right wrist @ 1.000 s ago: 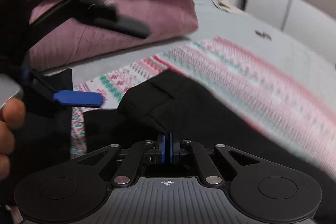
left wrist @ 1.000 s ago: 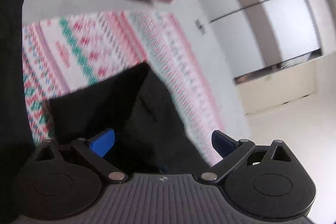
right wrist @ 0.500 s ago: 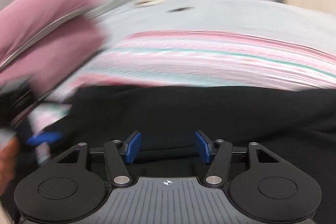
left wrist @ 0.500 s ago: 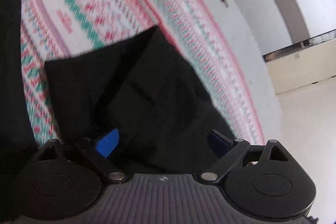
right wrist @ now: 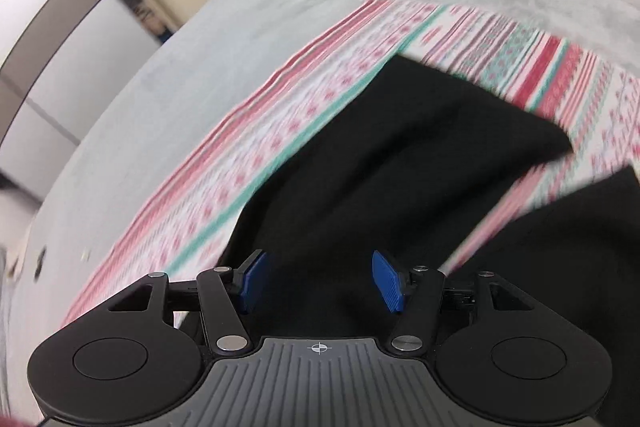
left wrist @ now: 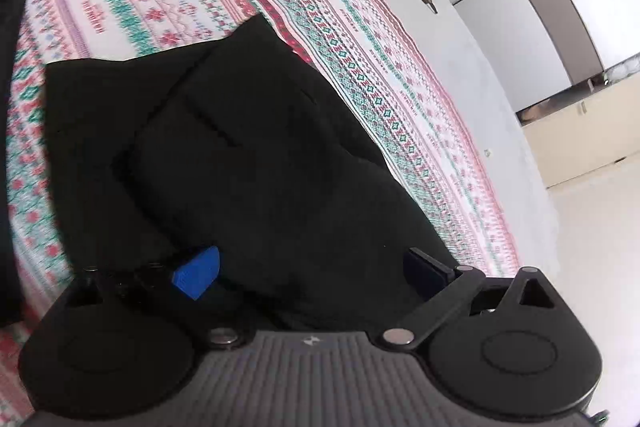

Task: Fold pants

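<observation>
Pants (left wrist: 248,155), black, lie on the patterned blanket (left wrist: 360,67), below both downward-tilted grippers; left gripper (left wrist: 312,267) spread wide, right gripper (right wrist: 320,283) spread, neither pinching cloth.

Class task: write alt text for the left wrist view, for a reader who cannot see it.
Black pants lie partly folded on a patterned red, green and white blanket spread over a grey bed. The left gripper is open just above the cloth, holding nothing.
</observation>
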A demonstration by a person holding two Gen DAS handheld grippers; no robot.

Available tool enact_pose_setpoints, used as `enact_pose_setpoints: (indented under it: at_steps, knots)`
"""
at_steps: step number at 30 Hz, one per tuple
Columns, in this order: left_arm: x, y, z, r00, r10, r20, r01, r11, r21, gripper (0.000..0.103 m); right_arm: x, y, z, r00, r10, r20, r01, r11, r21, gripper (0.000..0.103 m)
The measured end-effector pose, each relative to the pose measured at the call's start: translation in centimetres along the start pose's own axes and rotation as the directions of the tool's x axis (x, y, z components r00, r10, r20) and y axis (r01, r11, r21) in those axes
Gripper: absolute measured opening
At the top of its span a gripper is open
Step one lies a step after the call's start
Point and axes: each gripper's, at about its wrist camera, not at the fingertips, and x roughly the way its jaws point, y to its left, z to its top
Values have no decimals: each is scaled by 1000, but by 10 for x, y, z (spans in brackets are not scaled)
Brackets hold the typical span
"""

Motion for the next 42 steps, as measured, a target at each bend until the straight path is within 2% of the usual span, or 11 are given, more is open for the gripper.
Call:
enact_pose_setpoints:
  at_steps: [3,11,14,17,19,20,21,23,32,36,42]
  knots:
    - [23,2,1,999,23,-44,-25,998,-55,103,24,-9,23,1000,-11,4,11,998,69,58]
    - [27,1,0,992,109,60,-102,988,-112,103,82,-11,70,997,-74,15,70,979,192,59]
    - [33,-8,-3,984,154,88,-148,987,-67,103,111,-10,85,990,-141,-29,144,973,181,60]
    - [36,-12,-3,970,210,126,-208,978,-31,72,125,7,90,976,-217,-19,217,974,55,60]
    - [37,-9,0,967,222,125,-219,975,-38,42,129,16,87,956,-294,-8,294,955,-34,37]
    - [37,-6,2,965,234,117,-231,972,-40,40,129,17,86,950,-311,0,311,948,-64,19]
    - [37,-3,5,969,224,106,-220,974,-50,39,127,15,84,952,-307,5,306,949,-77,11]
    - [31,1,10,974,206,100,-199,977,-74,38,116,6,80,961,-276,14,276,957,-90,3]
    - [18,9,21,986,149,78,-142,986,-90,37,-8,-17,73,990,-17,141,43,982,-185,3]
    - [5,18,32,990,98,97,-87,990,-111,35,-59,-40,63,989,16,148,15,978,-209,3]
    - [-16,31,45,979,132,156,-123,990,-62,35,-121,-80,44,987,72,144,-35,969,-243,3]
